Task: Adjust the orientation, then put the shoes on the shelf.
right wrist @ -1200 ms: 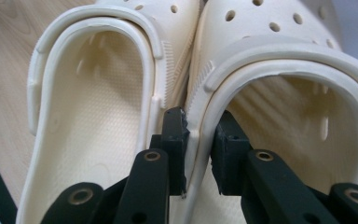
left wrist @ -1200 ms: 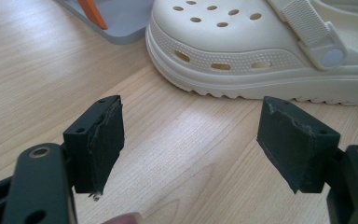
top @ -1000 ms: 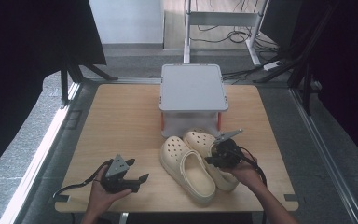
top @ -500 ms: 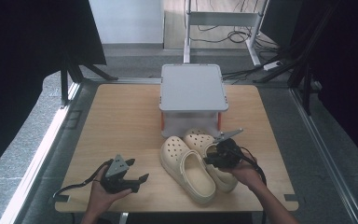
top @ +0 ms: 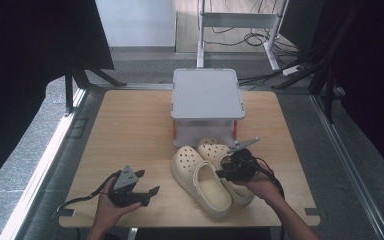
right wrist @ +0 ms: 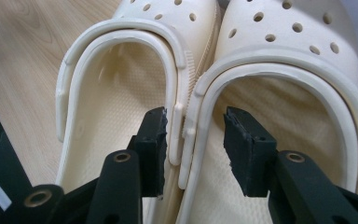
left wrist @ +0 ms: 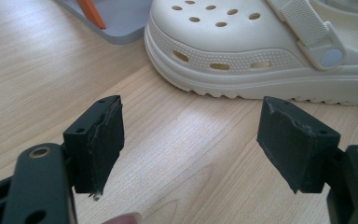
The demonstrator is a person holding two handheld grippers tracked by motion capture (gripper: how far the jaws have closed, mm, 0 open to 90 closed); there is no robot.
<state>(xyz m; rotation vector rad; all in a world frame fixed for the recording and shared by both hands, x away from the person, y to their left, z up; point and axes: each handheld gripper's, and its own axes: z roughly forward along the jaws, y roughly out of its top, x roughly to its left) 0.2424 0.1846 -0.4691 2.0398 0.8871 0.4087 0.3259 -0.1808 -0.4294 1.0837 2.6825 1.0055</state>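
Observation:
Two cream clogs lie side by side on the wooden table, toes toward a grey box. The left clog is nearer the table's middle, and the right clog is partly under a hand. My right gripper hovers over their heels, open, with its jaws straddling the two adjoining inner rims. My left gripper rests low at the front left, open and holding nothing. It points at the side of the left clog, a short way off.
A grey box on orange legs stands just behind the clogs' toes, and its base edge appears in the left gripper view. Bare wood spreads across the left half of the table. Metal frame rails run along both table sides.

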